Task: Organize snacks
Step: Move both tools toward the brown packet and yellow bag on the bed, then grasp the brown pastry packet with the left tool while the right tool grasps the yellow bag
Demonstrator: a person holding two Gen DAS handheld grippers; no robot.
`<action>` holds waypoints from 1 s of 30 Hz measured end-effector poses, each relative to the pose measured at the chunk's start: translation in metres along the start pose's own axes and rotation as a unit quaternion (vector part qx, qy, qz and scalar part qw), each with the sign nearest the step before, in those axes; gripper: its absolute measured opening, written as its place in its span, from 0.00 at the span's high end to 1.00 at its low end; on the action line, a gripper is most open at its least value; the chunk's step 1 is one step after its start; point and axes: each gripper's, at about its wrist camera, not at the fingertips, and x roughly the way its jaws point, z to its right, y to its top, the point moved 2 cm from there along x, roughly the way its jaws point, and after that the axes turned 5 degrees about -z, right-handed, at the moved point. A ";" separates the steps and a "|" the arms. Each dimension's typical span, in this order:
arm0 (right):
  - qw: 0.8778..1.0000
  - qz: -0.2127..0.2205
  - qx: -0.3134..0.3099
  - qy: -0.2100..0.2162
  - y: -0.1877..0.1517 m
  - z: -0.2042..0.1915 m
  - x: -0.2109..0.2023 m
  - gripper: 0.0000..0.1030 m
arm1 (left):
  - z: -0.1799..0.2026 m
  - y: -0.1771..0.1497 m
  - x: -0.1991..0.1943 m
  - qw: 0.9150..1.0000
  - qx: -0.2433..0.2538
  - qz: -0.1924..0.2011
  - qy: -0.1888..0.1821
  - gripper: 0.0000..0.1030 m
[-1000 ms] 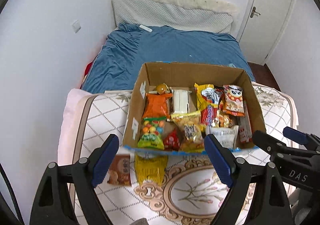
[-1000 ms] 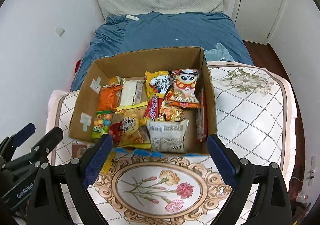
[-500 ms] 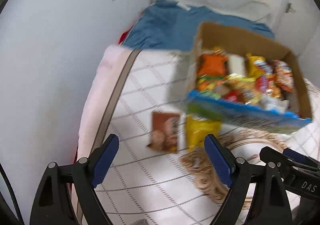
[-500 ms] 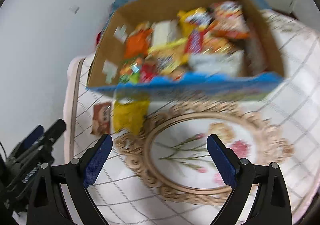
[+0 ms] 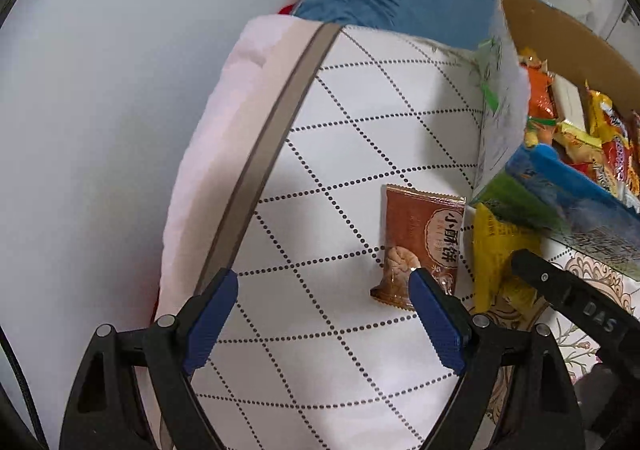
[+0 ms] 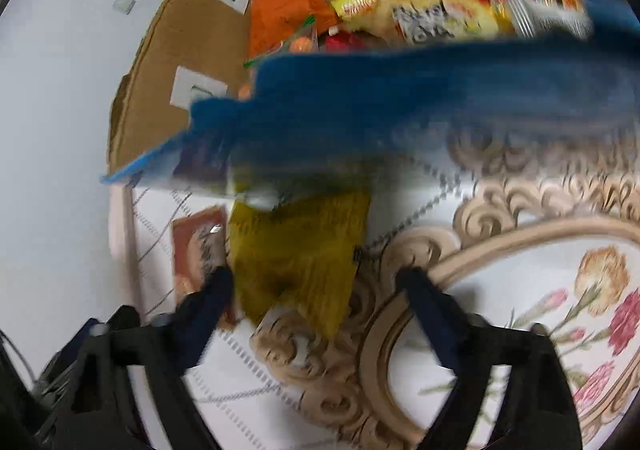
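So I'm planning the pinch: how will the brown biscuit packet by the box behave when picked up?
The brown biscuit packet lies flat and thin, so probably light. Its glossy wrapper looks slippery and its crimped ends floppy. The printed biscuit suggests brittle contents, so pinch gently.

The yellow packet [image 6: 298, 262] is motion-blurred and partly hidden under the cardboard box [image 6: 168, 62].

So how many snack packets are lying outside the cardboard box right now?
2: a brown biscuit packet flat on the patterned cloth, and beside it a yellow packet partly tucked under the box's front edge. More may be hidden beneath the box.
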 end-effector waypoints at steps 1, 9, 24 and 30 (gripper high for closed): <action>1.000 -0.002 -0.007 0.000 0.000 -0.003 0.002 0.45 | 0.001 0.001 0.003 1.000 0.002 -0.003 -0.003 0.15; 1.000 -0.011 -0.006 -0.002 -0.016 0.010 -0.005 0.83 | 0.022 0.018 0.024 0.998 0.029 -0.035 -0.036 0.15; 0.989 -0.028 0.102 0.101 -0.037 0.077 -0.039 0.40 | 0.059 0.031 0.071 0.994 0.072 -0.067 -0.047 0.36; 0.973 -0.023 0.168 0.159 -0.029 0.063 -0.023 0.24 | 0.047 0.017 0.060 0.995 0.069 -0.062 -0.048 0.47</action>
